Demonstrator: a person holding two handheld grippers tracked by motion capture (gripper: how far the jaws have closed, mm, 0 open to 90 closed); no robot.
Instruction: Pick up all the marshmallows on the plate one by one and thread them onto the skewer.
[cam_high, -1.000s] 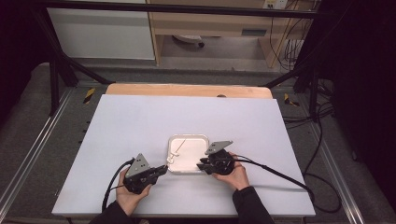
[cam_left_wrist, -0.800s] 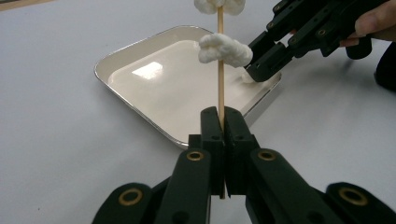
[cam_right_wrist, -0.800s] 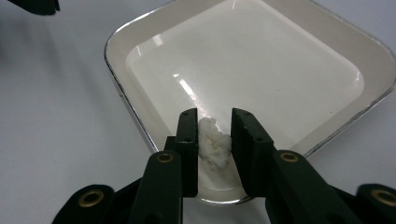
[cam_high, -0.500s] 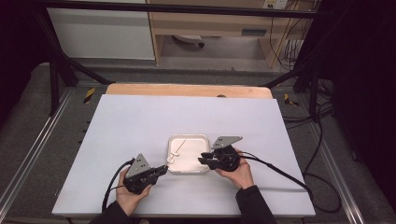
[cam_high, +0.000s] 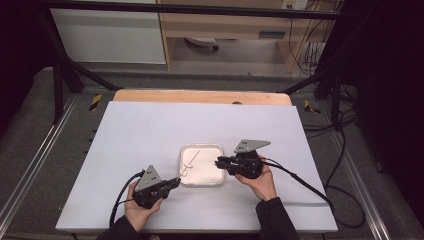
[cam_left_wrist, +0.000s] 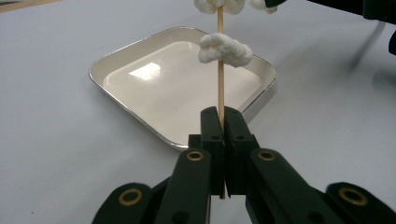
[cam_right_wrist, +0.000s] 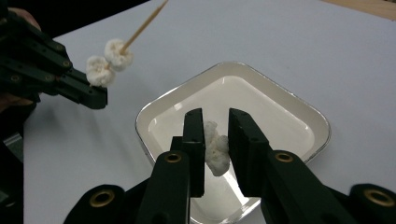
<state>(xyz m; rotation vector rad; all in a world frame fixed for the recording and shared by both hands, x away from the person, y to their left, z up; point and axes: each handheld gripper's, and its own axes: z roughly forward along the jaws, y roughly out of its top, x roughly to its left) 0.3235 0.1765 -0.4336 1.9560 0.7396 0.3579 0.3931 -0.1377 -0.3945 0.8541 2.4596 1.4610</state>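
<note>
A thin wooden skewer (cam_left_wrist: 221, 88) stands up between the jaws of my left gripper (cam_left_wrist: 223, 115), which is shut on its lower end. Two white puffy pieces (cam_left_wrist: 225, 48) are threaded on it, above the white square tray (cam_left_wrist: 122, 56). In the high view the left gripper (cam_high: 175, 181) sits at the tray's (cam_high: 218, 181) near left corner, with the skewer (cam_high: 194, 157) slanting over it. My right gripper (cam_right_wrist: 215, 115) is shut on another white puffy piece (cam_right_wrist: 216, 152) above the tray (cam_right_wrist: 299, 100). It reaches in from the tray's right side (cam_high: 218, 162).
The tray lies near the front middle of a pale table sheet (cam_high: 150, 130). A wooden strip (cam_high: 200, 96) runs along the table's far edge. Black cables (cam_high: 300, 180) trail from both grippers, and dark frame bars stand to the left and right.
My right gripper has lifted slightly and shifted to the right and farther from me, still with the white piece in it. The left gripper and skewer have hardly moved.
</note>
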